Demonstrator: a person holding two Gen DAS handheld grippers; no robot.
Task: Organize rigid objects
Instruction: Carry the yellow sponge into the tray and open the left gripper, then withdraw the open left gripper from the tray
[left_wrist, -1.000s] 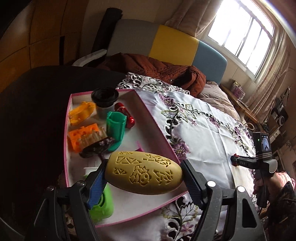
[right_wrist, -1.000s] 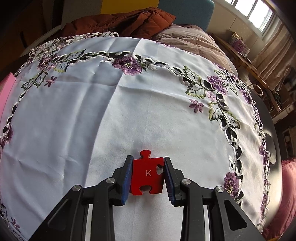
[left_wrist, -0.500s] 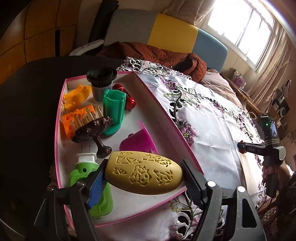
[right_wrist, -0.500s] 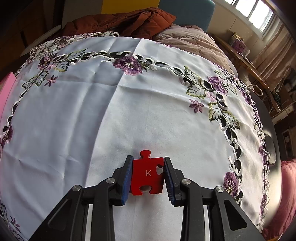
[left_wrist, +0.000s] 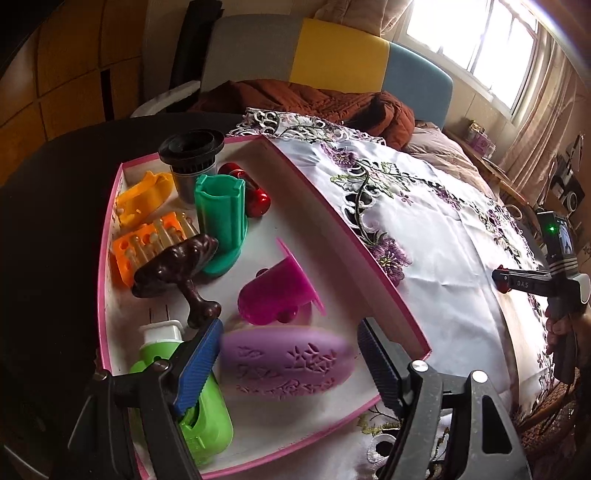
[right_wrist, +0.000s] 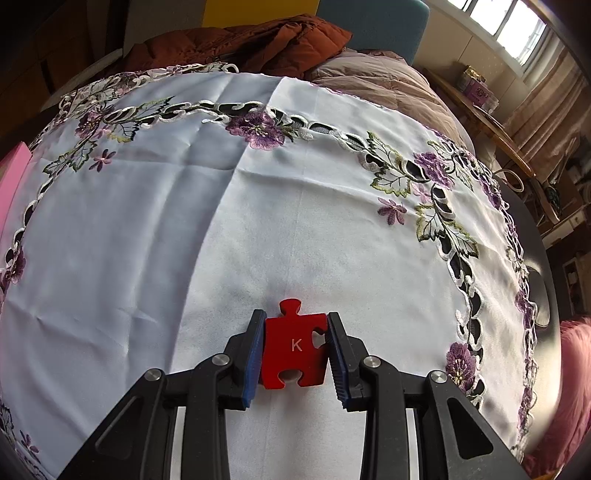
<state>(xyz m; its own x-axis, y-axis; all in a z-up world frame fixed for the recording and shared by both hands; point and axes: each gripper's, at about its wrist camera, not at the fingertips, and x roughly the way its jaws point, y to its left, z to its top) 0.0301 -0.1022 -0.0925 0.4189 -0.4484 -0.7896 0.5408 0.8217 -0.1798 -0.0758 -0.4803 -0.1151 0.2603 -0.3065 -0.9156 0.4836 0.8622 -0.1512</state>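
My left tongs (left_wrist: 288, 354) have just been closing, oval carved block (left_wrist: 286, 363) loose between them near the tray's lower rim (left_wrist: 391, 291); right tongs (right_wrist: 295, 345) grip the red puzzle piece (right_wrist: 293, 345) over open cloth (right_wrist: 147, 240).

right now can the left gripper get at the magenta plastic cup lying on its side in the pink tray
Probably, but not straight on: the purple carved oval lies between the jaws of the open left gripper, directly before the magenta cup; nothing covers it.

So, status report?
Left gripper open, jaws just closing slightly, purple oval loose between them over crowded pink tray. Right gripper shut on red puzzle piece.
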